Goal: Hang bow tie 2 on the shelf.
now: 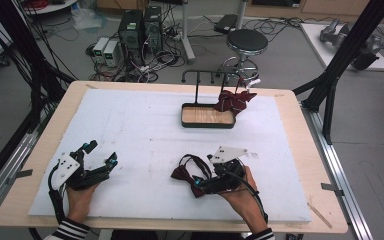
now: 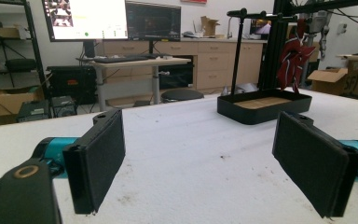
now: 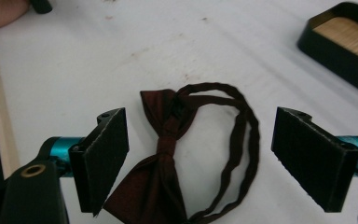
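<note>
the dark red bow tie (image 3: 161,158) lies flat on the white desk (image 1: 145,135) at about 6 o'clock from the tray stand (image 1: 207,116). the right gripper (image 3: 200,158) straddles it, fingers wide, nothing pinched. closing here may catch only the strap loop (image 3: 242,140), so the bow dangles or slips. the left gripper (image 2: 200,158) rests wide, idle.

Striped black-and-white sleeves (image 1: 72,231); black grippers, teal-tipped jaws.
</note>
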Available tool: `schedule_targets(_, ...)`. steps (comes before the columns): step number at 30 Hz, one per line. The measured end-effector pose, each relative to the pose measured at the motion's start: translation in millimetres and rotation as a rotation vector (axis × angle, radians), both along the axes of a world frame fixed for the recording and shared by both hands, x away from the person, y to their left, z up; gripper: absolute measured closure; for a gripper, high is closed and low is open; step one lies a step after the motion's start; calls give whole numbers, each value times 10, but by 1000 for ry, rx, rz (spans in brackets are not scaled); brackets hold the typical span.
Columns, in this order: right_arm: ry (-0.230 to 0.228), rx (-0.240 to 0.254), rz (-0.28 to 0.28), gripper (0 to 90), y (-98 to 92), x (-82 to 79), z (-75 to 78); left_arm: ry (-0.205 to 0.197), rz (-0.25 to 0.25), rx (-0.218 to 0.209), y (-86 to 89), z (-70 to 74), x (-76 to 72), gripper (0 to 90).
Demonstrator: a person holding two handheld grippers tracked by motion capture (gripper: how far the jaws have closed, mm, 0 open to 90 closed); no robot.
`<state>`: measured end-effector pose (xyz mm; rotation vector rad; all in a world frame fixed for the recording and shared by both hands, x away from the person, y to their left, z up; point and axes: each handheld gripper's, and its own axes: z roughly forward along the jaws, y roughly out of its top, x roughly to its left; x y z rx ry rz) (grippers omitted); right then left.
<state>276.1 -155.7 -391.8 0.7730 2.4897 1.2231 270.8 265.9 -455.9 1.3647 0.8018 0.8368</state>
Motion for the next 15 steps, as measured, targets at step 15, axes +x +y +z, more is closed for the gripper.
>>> schedule_targets(15, 112, -71, 73, 243, 260, 51, -106, 0, -1, -5, -2, -1, -2, 174)
